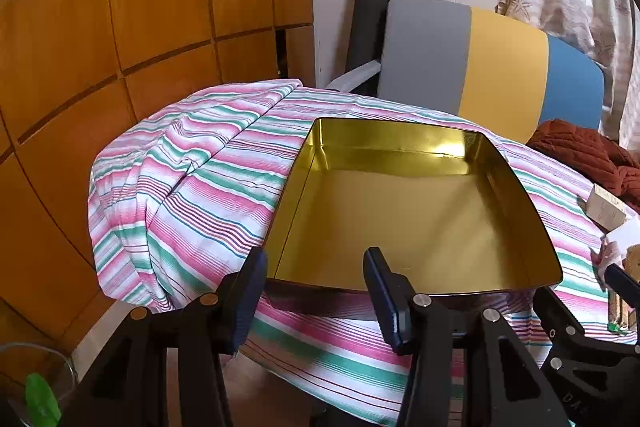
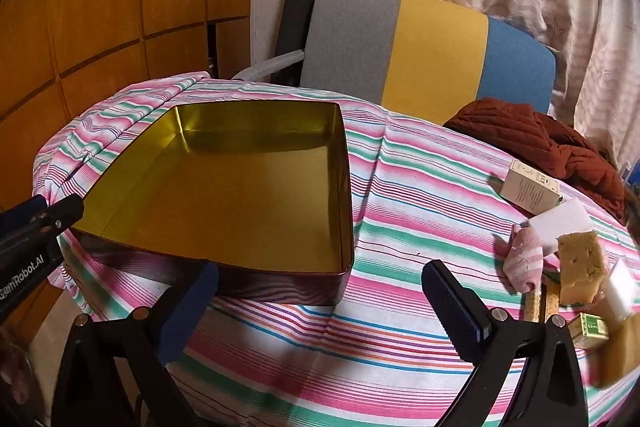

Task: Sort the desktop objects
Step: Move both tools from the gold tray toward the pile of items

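Through the left wrist camera I see my left tongs (image 1: 316,291) spread and holding nothing, poised at the near rim of the gold-lined tin (image 1: 416,215), which sits empty on the striped worktop (image 1: 192,195). Through the right wrist camera my right tongs (image 2: 320,301) are also spread and empty, just right of the tin (image 2: 240,195); further right of it lie a printed beige carton (image 2: 530,189) whose text I cannot read, a white block (image 2: 560,225), a yellow sponge (image 2: 580,267) and a green-labelled box (image 2: 590,329), while the other tool left of the tin reads "…mRobot.AI".

Empty gold tin (image 2: 240,187), sponges (image 2: 580,267) beside
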Motion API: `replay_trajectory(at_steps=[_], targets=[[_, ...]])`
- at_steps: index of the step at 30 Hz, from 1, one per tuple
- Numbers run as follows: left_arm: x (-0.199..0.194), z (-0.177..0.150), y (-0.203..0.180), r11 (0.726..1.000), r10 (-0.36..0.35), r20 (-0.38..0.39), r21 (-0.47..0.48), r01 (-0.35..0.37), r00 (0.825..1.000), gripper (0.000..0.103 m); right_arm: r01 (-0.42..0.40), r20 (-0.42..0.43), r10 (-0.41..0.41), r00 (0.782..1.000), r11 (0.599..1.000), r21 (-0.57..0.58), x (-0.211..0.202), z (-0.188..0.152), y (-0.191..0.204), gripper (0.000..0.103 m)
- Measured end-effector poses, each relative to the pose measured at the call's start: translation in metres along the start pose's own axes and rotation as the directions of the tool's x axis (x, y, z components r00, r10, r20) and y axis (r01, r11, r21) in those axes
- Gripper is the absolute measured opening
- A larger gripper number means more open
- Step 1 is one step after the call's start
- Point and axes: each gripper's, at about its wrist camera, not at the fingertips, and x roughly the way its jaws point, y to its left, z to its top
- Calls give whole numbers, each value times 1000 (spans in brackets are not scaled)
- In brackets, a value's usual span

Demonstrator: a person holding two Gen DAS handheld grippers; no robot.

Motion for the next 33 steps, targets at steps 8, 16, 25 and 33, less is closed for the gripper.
replay_trajectory(at_steps=[8,16,25,33], targets=[[0,0,-7,999,-33,-7,-10,33,999,51,-7,-8,7,1000,1000,8,-1,3,0,103],[-3,-2,-19,998,-53,-2,34,53,999,51,5,-2,-5,1000,1000,27,-1,-5,-13,103],[-2,-7,-33,991,-113,-22,75,114,993,51,13,14,-14,1000,998,58,-5,-10,-35,103],[-20,-14,-77,931,-308,9,211,299,951,52,-101,53,92,994,973,210,-18,-38,-120,103]])
